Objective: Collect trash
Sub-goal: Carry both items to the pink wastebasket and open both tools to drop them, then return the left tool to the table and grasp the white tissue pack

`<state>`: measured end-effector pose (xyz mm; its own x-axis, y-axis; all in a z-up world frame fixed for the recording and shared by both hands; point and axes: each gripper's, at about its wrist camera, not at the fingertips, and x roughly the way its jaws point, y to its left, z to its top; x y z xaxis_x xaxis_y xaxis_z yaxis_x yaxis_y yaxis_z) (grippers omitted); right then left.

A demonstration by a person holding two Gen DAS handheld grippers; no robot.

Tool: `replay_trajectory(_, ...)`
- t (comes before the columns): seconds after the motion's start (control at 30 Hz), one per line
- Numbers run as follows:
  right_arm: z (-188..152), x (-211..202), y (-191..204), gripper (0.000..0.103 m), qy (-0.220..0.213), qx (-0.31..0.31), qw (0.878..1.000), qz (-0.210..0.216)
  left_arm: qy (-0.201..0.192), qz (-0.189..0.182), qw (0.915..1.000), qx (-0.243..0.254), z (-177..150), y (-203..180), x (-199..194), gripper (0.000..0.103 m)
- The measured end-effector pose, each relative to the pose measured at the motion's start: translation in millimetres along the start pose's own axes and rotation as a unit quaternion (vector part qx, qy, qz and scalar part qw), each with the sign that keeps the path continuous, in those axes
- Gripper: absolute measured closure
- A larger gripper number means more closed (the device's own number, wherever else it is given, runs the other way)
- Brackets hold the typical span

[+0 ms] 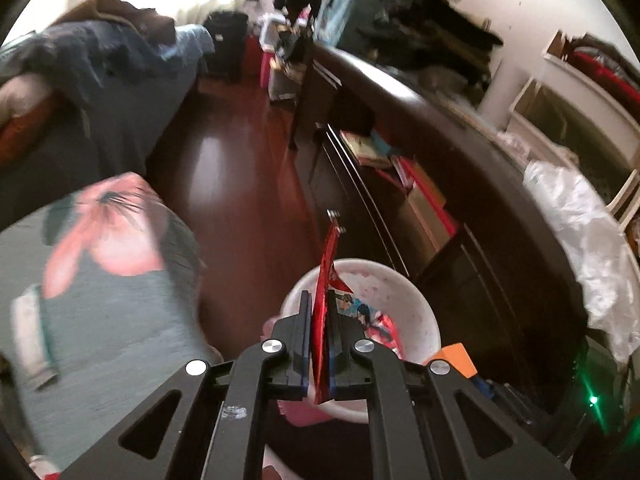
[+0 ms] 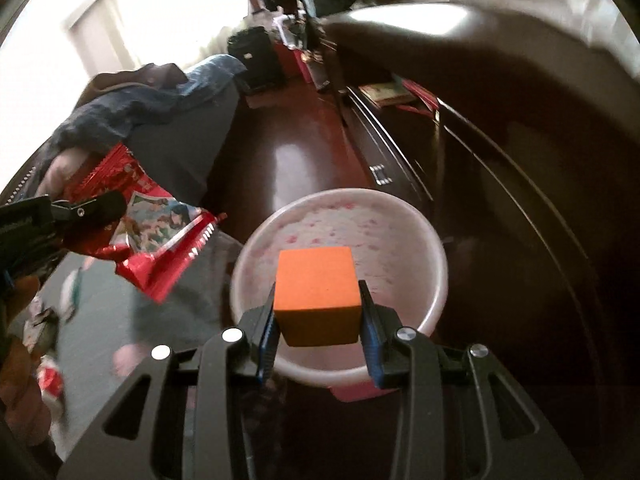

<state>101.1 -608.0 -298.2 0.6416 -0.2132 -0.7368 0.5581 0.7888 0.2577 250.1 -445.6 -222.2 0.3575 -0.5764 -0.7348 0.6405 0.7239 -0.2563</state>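
My left gripper [image 1: 319, 300] is shut on a red snack wrapper [image 1: 326, 276] and holds it edge-on above the near rim of a white bin [image 1: 416, 312] with pink speckles inside. In the right wrist view the left gripper [image 2: 108, 204] and the wrapper [image 2: 160, 236] hang left of the bin [image 2: 400, 232]. My right gripper [image 2: 318, 300] is shut on an orange cube [image 2: 316, 292], held over the bin's near side. The cube also shows in the left wrist view [image 1: 454, 358].
The bin stands on a dark red wooden floor [image 1: 224, 168]. A dark cabinet [image 1: 460, 208] with books runs along the right. A bed with a floral cover [image 1: 104, 240] and blue bedding lies left. A crumpled white plastic bag [image 1: 580, 240] lies on the cabinet.
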Motion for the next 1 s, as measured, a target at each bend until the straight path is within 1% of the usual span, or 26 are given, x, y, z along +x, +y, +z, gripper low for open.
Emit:
replay_trajectory(0.13, 2, 28, -12, 0.067, 0.012, 0.006, 1.000, -0.013, 0.035, 0.011, 0.9993, -0.002, -1, -9, 41, 0.095)
replay_trajectory(0.2, 3, 39, -16, 0.065, 0.013, 0.006, 1.000, -0.017, 0.042, 0.013, 0.9990, -0.005, -1, -11, 50, 0.092)
replay_trajectory(0.23, 5, 44, -18, 0.065, 0.013, 0.008, 1.000, -0.018, 0.045, 0.014, 0.9989, -0.006, -1, -12, 54, 0.088)
replay_trajectory(0.27, 5, 46, -20, 0.064, 0.014, 0.008, 1.000, -0.018, 0.044, 0.013, 0.9989, -0.006, -1, -12, 54, 0.079)
replay_trajectory(0.3, 6, 49, -21, 0.061, 0.014, 0.008, 1.000, -0.016, 0.040, 0.013, 0.9991, -0.005, 0, -13, 53, 0.072)
replay_trajectory(0.37, 8, 50, -22, 0.055, 0.008, 0.006, 1.000, -0.015, 0.025, 0.013, 0.9996, 0.000, 3, -15, 47, 0.032)
replay_trajectory(0.4, 9, 50, -22, 0.051, 0.004, 0.005, 1.000, -0.017, 0.014, 0.015, 0.9998, 0.001, 4, -15, 42, 0.025)
replay_trajectory(0.43, 11, 49, -22, 0.050, 0.001, 0.004, 1.000, -0.019, 0.003, 0.018, 0.9998, 0.002, 5, -15, 38, 0.023)
replay_trajectory(0.47, 11, 47, -21, 0.050, 0.000, 0.003, 1.000, -0.022, -0.007, 0.024, 0.9997, 0.006, 5, -15, 32, 0.023)
replay_trajectory(0.57, 11, 37, -14, 0.047, -0.007, -0.002, 1.000, -0.023, -0.019, 0.033, 0.9992, 0.015, 6, -15, 18, 0.022)
replay_trajectory(0.67, 8, 19, -3, 0.039, -0.016, -0.012, 0.999, -0.028, -0.035, 0.045, 0.9982, 0.016, 1, -11, -2, 0.016)
replay_trajectory(0.77, 3, -2, 13, 0.032, -0.025, -0.025, 0.999, -0.024, -0.051, 0.077, 0.9955, 0.018, -7, -2, -28, 0.009)
replay_trajectory(0.8, 1, -10, 19, 0.029, -0.028, -0.028, 0.999, -0.020, -0.053, 0.085, 0.9948, 0.018, -9, 1, -34, 0.008)
replay_trajectory(0.93, -7, -39, 46, 0.022, -0.040, -0.048, 0.998, -0.001, -0.061, 0.125, 0.9902, 0.009, -19, 22, -63, 0.004)
replay_trajectory(0.97, -10, -46, 55, 0.021, -0.043, -0.054, 0.998, 0.006, -0.064, 0.145, 0.9873, -0.001, -23, 32, -72, 0.004)
replay_trajectory(1.0, -12, -52, 62, 0.020, -0.045, -0.061, 0.997, 0.013, -0.065, 0.157, 0.9854, -0.008, -24, 39, -77, 0.004)
